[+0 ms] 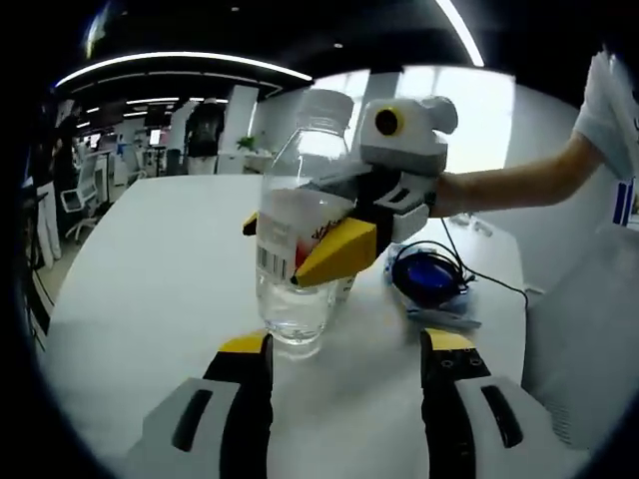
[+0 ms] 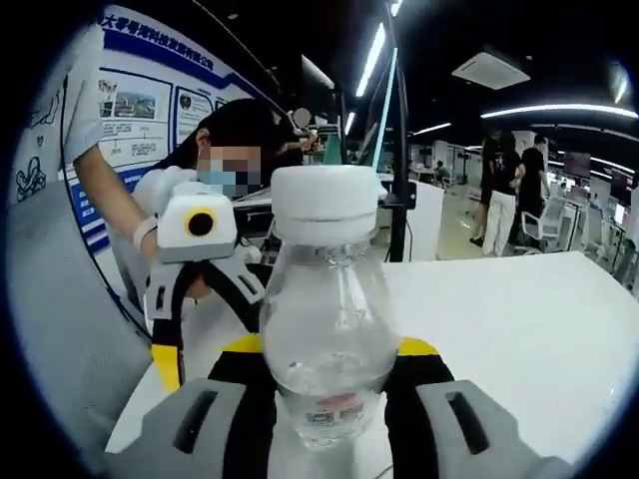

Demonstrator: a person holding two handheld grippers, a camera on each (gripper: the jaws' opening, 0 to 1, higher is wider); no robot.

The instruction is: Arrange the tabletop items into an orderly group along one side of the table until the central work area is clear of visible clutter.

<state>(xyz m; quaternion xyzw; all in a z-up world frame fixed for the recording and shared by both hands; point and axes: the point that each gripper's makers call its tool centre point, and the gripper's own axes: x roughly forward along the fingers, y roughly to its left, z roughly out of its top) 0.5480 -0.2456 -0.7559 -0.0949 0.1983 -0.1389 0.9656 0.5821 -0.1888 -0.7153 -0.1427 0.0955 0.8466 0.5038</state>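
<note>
One white table (image 1: 150, 259) in an office, blue cable coil (image 1: 427, 276) on it. Left gripper (image 1: 344, 349) low, jaws apart w/ nothing between, just short of the bottle (image 1: 300, 239).

Right gripper view: right gripper (image 2: 329, 374) clamps bottle upright, white cap (image 2: 327, 203) up. Left gripper beside it.

People (image 2: 504, 190) standing beyond the table (image 2: 519, 329)

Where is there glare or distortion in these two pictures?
Left gripper view: the bright window behind washes out the top of the clear plastic bottle; the white table curves from the fisheye. Right gripper view: ceiling light strips glare, and the bottle looks swollen.
</note>
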